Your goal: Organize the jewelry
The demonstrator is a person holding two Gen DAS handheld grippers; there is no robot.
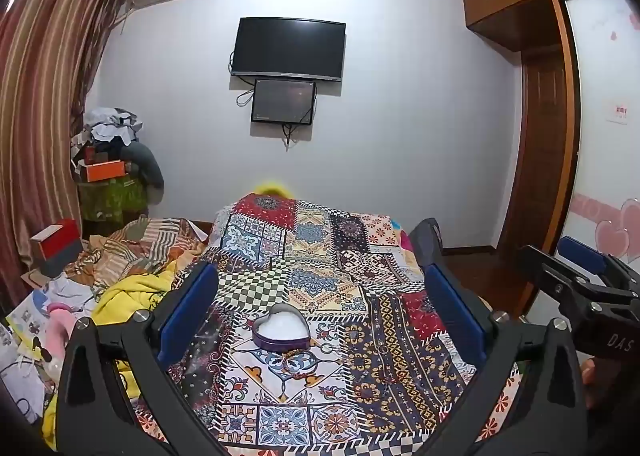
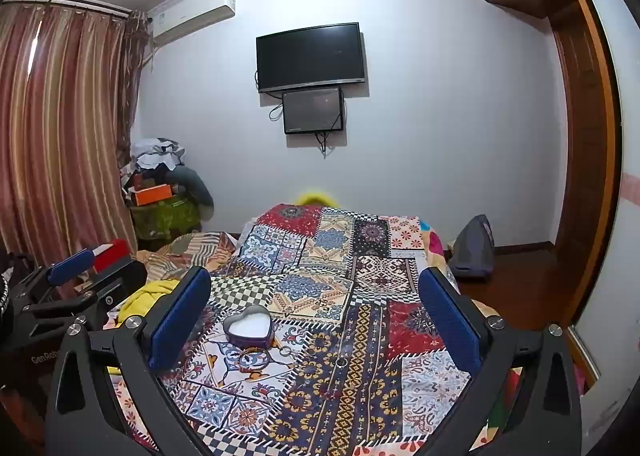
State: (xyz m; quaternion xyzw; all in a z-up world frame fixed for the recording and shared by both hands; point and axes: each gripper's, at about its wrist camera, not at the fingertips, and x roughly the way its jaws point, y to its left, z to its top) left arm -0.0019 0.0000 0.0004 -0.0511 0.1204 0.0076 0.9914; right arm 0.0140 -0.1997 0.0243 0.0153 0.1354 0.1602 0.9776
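Observation:
A purple heart-shaped tin (image 1: 281, 330) with a white lining sits open on the patchwork cloth (image 1: 320, 256). Just in front of it lie a beaded bracelet (image 1: 294, 354) and a small ring (image 1: 326, 348). My left gripper (image 1: 320, 272) hovers above the cloth, open and holding nothing, with the tin between its blue pads (image 1: 188, 312) in the picture. In the right wrist view the tin (image 2: 248, 326) is left of centre, with the bracelet (image 2: 250, 358), one ring (image 2: 285, 350) and a second ring (image 2: 340, 362) near it. My right gripper (image 2: 316, 276) is open and empty too.
Crumpled yellow and striped bedding (image 1: 132, 292) and a red box (image 1: 56, 244) lie left of the cloth. A grey bag (image 2: 474, 252) stands on the wooden floor at the right. A television (image 1: 288, 50) hangs on the far wall. The other gripper (image 1: 580, 276) shows at the right edge.

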